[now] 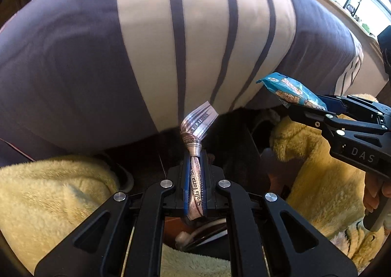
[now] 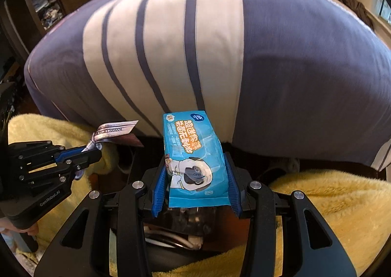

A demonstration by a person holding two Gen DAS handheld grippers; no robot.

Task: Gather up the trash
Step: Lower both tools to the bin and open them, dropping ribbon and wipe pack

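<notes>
Only my right camera shows the printed face of the blue wipes packet [image 2: 195,162], clamped flat between my right gripper [image 2: 195,179] fingers and jutting forward toward the striped bedspread [image 2: 281,57]. My left camera shows my left gripper [image 1: 195,179] pinching a twisted paper tag [image 1: 196,130], its end fanning out past the fingertips, above the yellow blanket [image 1: 48,198].
</notes>
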